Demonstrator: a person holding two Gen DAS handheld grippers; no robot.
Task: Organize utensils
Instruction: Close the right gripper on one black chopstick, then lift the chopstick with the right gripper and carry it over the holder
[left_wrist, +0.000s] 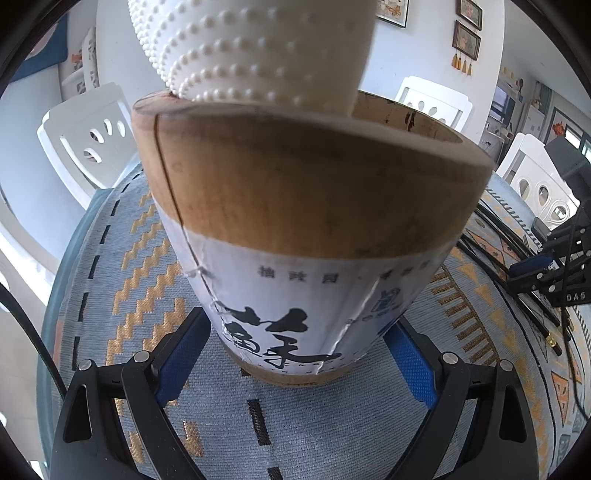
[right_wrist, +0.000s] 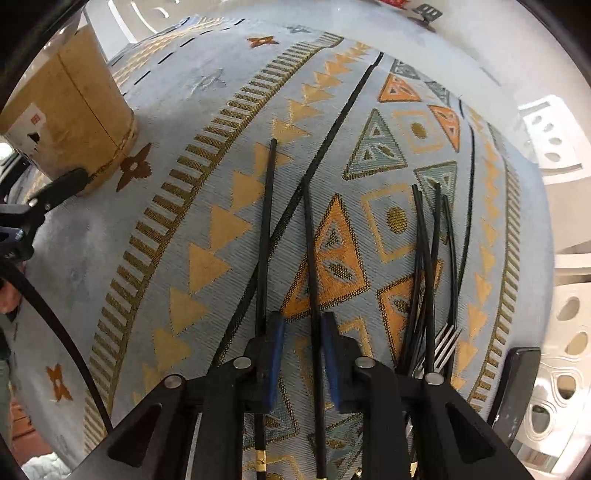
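A wooden cylinder holder (left_wrist: 314, 192) with a white printed label stands upright on the patterned tablecloth (left_wrist: 122, 258). My left gripper (left_wrist: 299, 332) is shut on its lower part, a blue pad against each side. Something white with raised dots (left_wrist: 258, 48) sits over the holder's far rim. My right gripper (right_wrist: 303, 325) points down at the table. It is open, with one black chopstick (right_wrist: 310, 240) lying between its blue pads, nearer the right one. A second black chopstick (right_wrist: 266, 221) runs under the left finger. The holder (right_wrist: 74, 110) appears at the upper left of the right wrist view.
More black-handled utensils (right_wrist: 428, 258) lie bunched to the right of the right gripper, with silver fork tines (right_wrist: 445, 339) showing. A dark flat object (right_wrist: 517, 387) rests at the table's right edge. White chairs (left_wrist: 85, 136) surround the round table.
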